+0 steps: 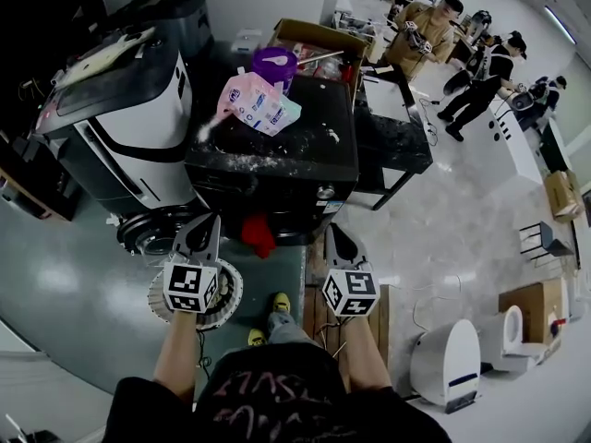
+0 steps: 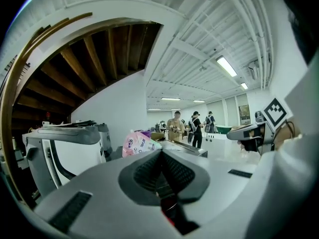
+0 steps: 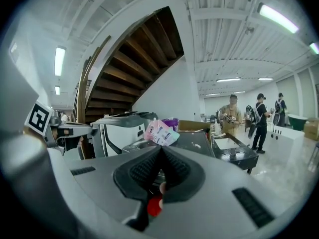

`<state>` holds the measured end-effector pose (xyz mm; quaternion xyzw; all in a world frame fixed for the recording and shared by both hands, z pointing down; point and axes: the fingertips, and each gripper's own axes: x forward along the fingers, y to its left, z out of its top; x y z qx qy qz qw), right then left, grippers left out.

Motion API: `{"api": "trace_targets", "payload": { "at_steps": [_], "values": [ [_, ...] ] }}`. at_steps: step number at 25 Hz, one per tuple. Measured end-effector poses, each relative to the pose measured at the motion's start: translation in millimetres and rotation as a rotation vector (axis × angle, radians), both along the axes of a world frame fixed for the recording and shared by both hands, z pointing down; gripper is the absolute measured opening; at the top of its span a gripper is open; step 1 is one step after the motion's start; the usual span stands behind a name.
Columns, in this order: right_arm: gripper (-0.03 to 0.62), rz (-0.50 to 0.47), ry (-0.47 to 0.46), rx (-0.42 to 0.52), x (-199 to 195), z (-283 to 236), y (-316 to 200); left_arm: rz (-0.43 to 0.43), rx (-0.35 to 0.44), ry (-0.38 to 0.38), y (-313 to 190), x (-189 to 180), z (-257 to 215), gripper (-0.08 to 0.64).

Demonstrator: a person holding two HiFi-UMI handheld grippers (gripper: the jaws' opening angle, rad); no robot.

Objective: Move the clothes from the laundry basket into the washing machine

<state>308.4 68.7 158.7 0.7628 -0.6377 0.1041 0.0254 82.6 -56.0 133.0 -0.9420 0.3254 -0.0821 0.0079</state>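
**A:** Entry one: which step is in hand?

**B:** Loading. The red garment [image 1: 259,235] hangs at the mouth of the washing machine [image 1: 277,169], apparently only partly inside. The laundry basket [image 1: 233,291] sits under the left gripper [image 1: 209,221]. Its contents are hidden by that gripper's marker cube [image 1: 191,286].

**A:** Entry two: what does the next move call for?

**B:** Probably pushing the garment deeper inside, or lowering to the basket. A fresh pick needs the jaws parted first.

**A:** Entry three: the tools?

**B:** Left gripper: pads pressed together, nothing between them. Right gripper [image 3: 160,153]: likewise clenched and empty. They flank the garment, and both appear clear of it.
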Motion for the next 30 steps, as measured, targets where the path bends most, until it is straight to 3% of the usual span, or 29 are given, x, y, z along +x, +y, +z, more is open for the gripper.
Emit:
{"api": "trace_targets", "payload": {
  "at_steps": [17, 30],
  "values": [
    [0.003, 0.012, 0.037, 0.071, 6, -38, 18, -0.047, 0.040, 0.079, 7, -19, -37, 0.011],
    [0.003, 0.026, 0.052, 0.090, 1, -48, 19, -0.056, 0.056, 0.086, 4, -31, -43, 0.011]
  ]
}}
